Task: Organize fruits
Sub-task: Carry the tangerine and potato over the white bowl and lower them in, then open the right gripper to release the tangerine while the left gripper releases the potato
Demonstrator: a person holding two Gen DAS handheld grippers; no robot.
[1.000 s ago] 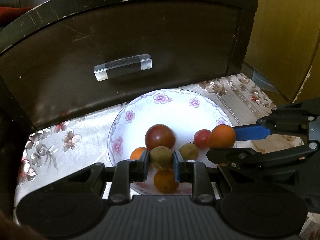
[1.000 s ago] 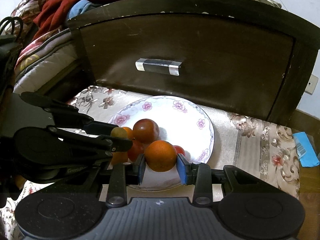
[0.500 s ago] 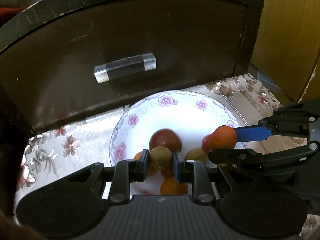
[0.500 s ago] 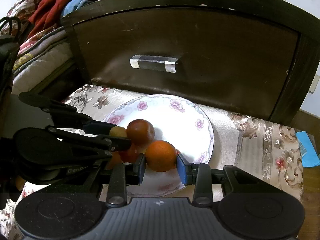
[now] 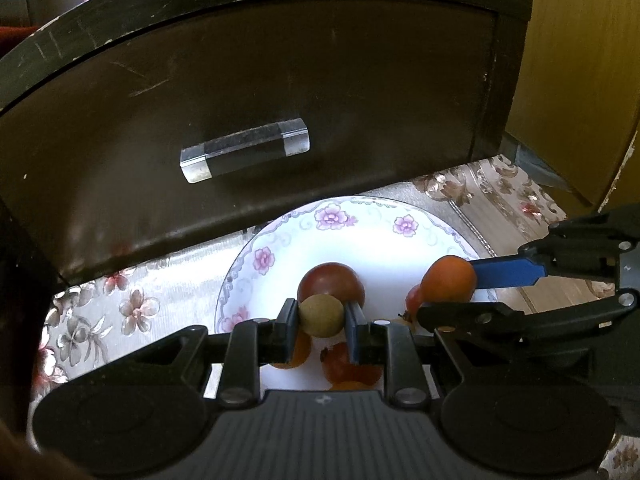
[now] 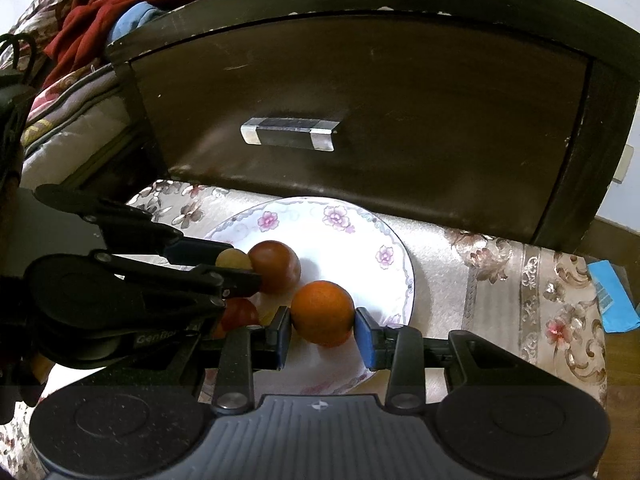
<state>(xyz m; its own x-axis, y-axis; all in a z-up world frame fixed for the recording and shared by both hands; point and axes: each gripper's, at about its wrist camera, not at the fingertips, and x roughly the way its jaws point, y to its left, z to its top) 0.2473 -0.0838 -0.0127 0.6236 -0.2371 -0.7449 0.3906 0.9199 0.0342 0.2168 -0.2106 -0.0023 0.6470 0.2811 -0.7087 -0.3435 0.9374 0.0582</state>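
Note:
A white floral plate [image 5: 400, 240] [image 6: 360, 248] lies on the patterned cloth in front of a dark drawer. My left gripper [image 5: 322, 316] is shut on a small olive-green fruit [image 5: 322, 315] [image 6: 232, 259], held above the plate's near side. My right gripper [image 6: 323, 326] is shut on an orange fruit [image 6: 322, 312] [image 5: 450, 280], held above the plate's right part. A large dark red fruit [image 5: 330, 282] [image 6: 276, 266] rests on the plate behind the green one. Small red and orange fruits [image 5: 344, 364] lie on the plate beneath the left gripper.
The dark wooden drawer front [image 5: 280, 100] with a clear handle [image 5: 245, 155] [image 6: 287, 135] rises just behind the plate. A floral cloth [image 6: 520, 280] covers the surface. Red clothing and bedding [image 6: 88, 12] lie at the left, a blue item [image 6: 612, 300] at the right.
Both grippers have risen with their fruits and moved slightly forward over the plate. The fruits left on the plate now sit lower in the left wrist view.

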